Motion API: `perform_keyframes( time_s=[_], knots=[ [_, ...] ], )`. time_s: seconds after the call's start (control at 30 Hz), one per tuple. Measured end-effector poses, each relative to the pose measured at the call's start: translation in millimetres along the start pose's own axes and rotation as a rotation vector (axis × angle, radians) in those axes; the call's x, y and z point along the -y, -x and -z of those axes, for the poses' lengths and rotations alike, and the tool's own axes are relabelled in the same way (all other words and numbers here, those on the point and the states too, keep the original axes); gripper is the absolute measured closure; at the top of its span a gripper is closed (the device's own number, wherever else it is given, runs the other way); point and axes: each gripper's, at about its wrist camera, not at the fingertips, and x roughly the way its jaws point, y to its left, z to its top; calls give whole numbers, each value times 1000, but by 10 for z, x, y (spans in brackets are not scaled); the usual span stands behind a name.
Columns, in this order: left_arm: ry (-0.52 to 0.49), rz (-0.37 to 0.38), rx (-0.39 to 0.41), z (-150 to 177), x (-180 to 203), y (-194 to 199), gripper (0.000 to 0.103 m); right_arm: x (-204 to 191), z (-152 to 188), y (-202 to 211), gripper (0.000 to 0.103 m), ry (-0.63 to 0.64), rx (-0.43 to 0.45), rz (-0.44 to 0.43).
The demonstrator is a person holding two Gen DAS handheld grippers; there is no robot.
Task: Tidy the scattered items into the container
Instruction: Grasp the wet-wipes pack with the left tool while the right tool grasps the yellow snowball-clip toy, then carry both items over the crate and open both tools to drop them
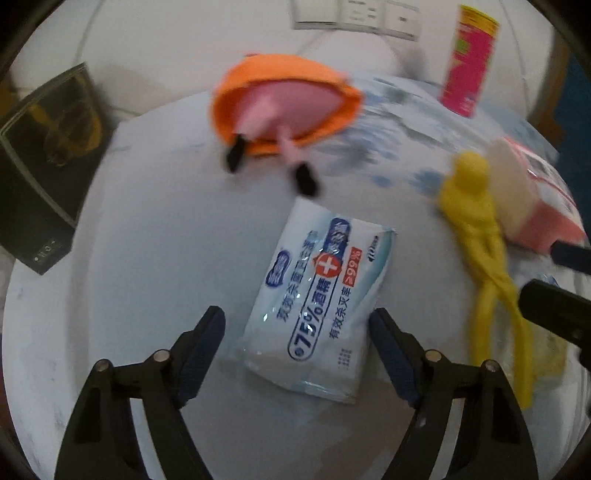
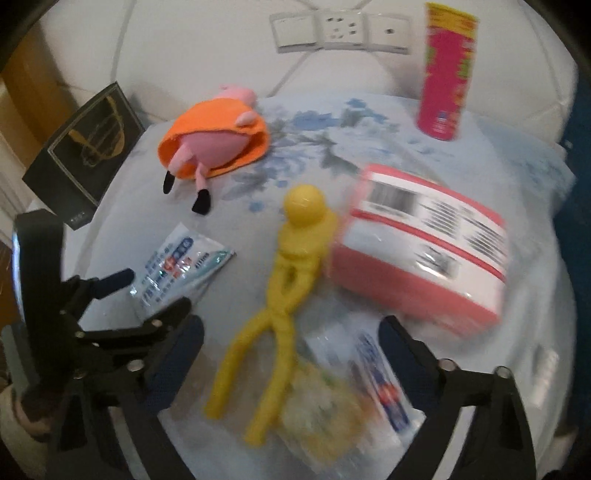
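A white-and-blue wet wipes pack (image 1: 317, 295) lies flat on the pale cloth, and my left gripper (image 1: 297, 325) stands open with its fingers on either side of the pack's near end. In the right wrist view the same left gripper (image 2: 155, 290) sits at the wipes pack (image 2: 177, 269). My right gripper (image 2: 291, 328) is open over the handles of yellow ball-headed tongs (image 2: 291, 266) and a clear packet (image 2: 332, 398) with yellow contents. A pink tissue box (image 2: 424, 251) lies beside the tongs. A pig plush in an orange dress (image 2: 214, 144) lies further back.
A tall pink and yellow can (image 2: 443, 74) stands at the back right. A black box with gold print (image 2: 85, 155) stands off the table's left edge. Wall sockets (image 2: 340, 31) sit on the wall behind. The table (image 1: 147, 240) is round and its cloth is patterned blue at the back.
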Motion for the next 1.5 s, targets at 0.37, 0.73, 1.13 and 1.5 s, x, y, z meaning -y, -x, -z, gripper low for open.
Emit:
perform_keyframes(
  time_s=[0.37, 0.73, 1.13, 1.5],
  knots=[
    [27, 17, 19, -181, -127, -198, 11, 26, -243, -585, 23, -10, -16, 81],
    [32, 50, 70, -173, -124, -178, 42, 1, -263, -603, 46, 44, 2, 137],
    [16, 24, 66, -81, -73, 49, 51, -70, -182, -409, 68, 53, 13, 105],
    [15, 33, 159, -28, -90, 697, 51, -242, -183, 161, 68, 56, 103, 101]
  ],
)
